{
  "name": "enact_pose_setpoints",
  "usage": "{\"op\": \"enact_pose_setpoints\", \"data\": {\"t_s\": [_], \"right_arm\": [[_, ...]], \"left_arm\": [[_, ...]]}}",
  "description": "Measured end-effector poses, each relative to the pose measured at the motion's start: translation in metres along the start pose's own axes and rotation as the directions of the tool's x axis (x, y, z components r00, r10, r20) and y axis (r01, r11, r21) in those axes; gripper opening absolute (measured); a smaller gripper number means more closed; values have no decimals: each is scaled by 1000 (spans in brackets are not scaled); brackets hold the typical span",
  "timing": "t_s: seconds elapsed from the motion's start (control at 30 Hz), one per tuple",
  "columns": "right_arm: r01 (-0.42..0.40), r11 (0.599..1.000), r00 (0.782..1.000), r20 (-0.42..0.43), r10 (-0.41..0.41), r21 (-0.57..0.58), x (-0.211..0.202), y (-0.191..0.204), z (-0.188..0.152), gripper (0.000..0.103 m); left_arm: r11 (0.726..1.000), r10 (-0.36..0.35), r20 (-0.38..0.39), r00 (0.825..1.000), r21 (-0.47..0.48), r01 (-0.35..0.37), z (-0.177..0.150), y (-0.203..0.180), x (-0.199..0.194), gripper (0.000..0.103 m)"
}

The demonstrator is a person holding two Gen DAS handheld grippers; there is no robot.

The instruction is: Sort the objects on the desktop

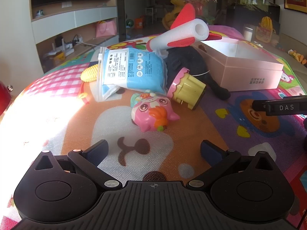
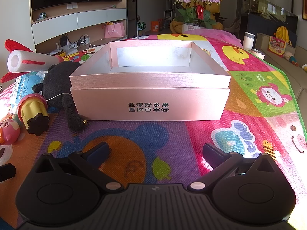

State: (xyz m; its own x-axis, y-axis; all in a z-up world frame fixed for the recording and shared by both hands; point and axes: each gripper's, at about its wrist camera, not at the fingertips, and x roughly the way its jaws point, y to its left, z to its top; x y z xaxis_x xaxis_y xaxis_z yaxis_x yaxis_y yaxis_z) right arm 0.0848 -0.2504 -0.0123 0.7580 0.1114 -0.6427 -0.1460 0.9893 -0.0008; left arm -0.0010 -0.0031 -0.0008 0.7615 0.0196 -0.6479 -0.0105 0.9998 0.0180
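Both grippers hover with fingers spread and nothing held: the left gripper (image 1: 153, 149) faces the pink toy (image 1: 151, 113) just ahead, the right gripper (image 2: 155, 151) the open pink box (image 2: 149, 103). Sorting looks unstarted; next likely calls for closing on that toy.

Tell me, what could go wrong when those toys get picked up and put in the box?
The toys lie in a tangled heap: the foam rocket rests on the black plush, so lifting one may topple others. The round pink toy might slip from the open left fingers. The plush's thin cord could snag the yellow cup toy.
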Motion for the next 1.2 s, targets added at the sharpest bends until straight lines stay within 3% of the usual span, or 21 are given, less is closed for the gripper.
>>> {"op": "enact_pose_setpoints", "data": {"t_s": [0.17,0.4,0.63,0.7,0.77,0.83,0.93,1.0,1.1,1.2], "right_arm": [[-9,1000,1000,-8,9,2,0,1,1,103],[-8,1000,996,-89,7,-15,5,3,11,103],[-16,1000,996,-88,14,-22,2,3,11,103],[-30,999,998,-58,28,-37,-5,8,8,103],[-68,996,997,29,70,-64,-21,19,5,103],[-130,982,984,102,145,-138,-40,40,4,102],[-198,948,957,160,242,-251,-57,70,11,86],[-226,915,944,158,291,-335,-56,95,15,78],[-186,874,944,164,285,-449,-45,136,19,65],[-168,868,959,127,254,-467,-23,164,31,62]], "left_arm": [[1000,-1,0,1000,-1,1,0,0,0,103],[1000,-1,-1,1000,-1,1,0,0,0,103],[1000,-1,-17,1000,2,1,2,0,1,103],[1000,-20,-31,999,6,20,4,3,1,103],[998,-60,-41,997,-13,59,7,14,-5,103],[996,-43,0,999,-72,43,8,34,-18,103],[990,93,55,994,-110,-87,12,62,-35,103],[980,137,62,989,-152,-127,14,80,-41,103],[968,153,74,986,-212,-134,17,96,-50,103],[965,152,91,984,-230,-128,17,99,-57,103]]}}
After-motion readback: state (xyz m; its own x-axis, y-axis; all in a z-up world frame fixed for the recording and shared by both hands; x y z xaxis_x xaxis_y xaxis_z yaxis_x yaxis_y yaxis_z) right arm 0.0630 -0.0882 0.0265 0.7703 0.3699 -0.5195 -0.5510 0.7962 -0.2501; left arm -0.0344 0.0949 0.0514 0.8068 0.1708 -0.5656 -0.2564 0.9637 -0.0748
